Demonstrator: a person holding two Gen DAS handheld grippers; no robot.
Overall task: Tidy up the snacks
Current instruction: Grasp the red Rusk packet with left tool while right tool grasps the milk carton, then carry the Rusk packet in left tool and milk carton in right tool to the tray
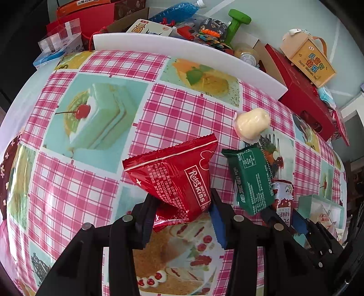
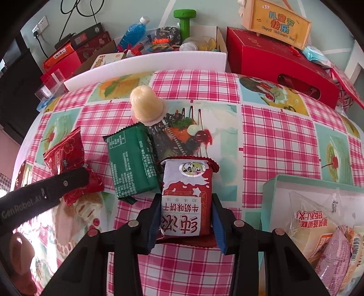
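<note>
Far left on the checked tablecloth: red snack pouch, clenched betw. the pads of the left gripper, tip of pouch tilted up and away. Seen from the right wrist cam as crumpled red foil behind the black finger of the left gripper.

Just right of it: green biscuit pack, lying flat on the cloth, text side up, close to the red pouch but apart; touching or very nearly touching the red-and-white pack on its other side.

Behind the green pack: pale jelly cup, on its lid, dome up, rim just at the green pack's far corner; contact not clear.

Centre-right: red-and-white milk biscuit pack, gripped betw. the blue pads of the right gripper, long axis pointing away from the cam, bottom edge on or just over the cloth.

Far right: teal box, open, holding several wrapped snacks incl. a clear bread bag and a purple pack.

Along the back edge: white bin w/ clutter, green dumbbell, red gift box.
</note>
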